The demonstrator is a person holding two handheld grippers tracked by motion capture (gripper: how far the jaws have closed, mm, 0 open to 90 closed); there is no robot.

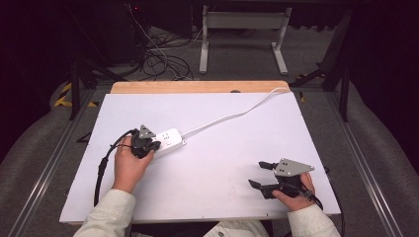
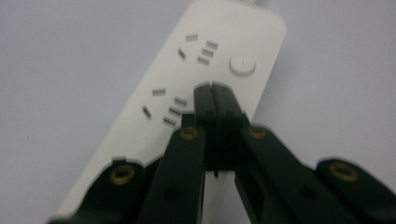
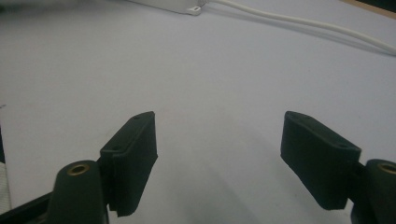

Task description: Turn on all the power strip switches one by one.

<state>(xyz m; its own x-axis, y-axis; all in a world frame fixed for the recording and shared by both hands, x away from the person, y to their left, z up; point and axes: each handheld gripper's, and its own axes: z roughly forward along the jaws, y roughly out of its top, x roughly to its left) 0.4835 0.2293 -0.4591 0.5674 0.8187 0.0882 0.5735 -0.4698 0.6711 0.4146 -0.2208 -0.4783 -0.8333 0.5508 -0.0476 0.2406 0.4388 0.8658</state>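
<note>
Under left hand-held gripper [image 1: 146, 146]: power strip [image 1: 169, 140] lengthwise left-right (cable rightward)

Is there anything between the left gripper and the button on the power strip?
Nothing visible. The left gripper, jaws shut, sits over the power strip, with bare white casing between its tips and the button.

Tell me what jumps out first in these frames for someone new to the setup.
The white plastic power strip lies left of centre on the white rectangular table top, its white cable running off toward the far right edge. The left gripper, fingers shut, is poised over the strip just short of the round white button. The right gripper rests open near the front right corner, nothing between its fingers.
</note>
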